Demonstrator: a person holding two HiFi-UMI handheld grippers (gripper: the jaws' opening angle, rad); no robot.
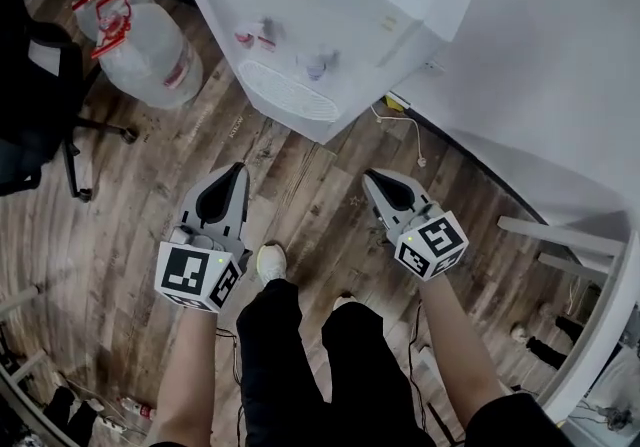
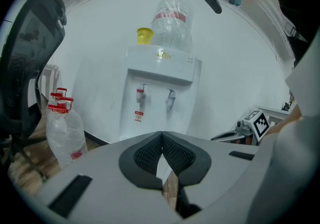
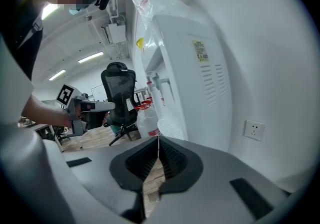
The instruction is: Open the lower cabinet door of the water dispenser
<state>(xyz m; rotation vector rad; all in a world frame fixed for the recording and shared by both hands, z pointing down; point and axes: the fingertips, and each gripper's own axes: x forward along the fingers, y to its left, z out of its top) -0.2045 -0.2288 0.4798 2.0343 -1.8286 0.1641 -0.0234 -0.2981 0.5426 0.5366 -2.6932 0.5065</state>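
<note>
The white water dispenser (image 1: 320, 25) stands on the wooden floor ahead of me, with two taps (image 1: 290, 50) over a drip tray (image 1: 290, 90). In the left gripper view the dispenser (image 2: 160, 92) carries a clear bottle (image 2: 172, 20); its lower front is mostly hidden behind my jaws. My left gripper (image 1: 237, 170) (image 2: 162, 135) is shut and empty, a short way in front of the dispenser. My right gripper (image 1: 368, 175) (image 3: 158, 140) is likewise shut and empty, off the dispenser's (image 3: 185, 72) right front corner. Neither touches the dispenser.
Two clear water jugs with red handles (image 1: 140, 45) stand left of the dispenser. A black office chair (image 1: 40, 95) is further left. A cable with a yellow plug (image 1: 397, 102) lies on the floor at the dispenser's right. A white wall (image 1: 540, 65) with a socket (image 3: 254, 130) closes the right.
</note>
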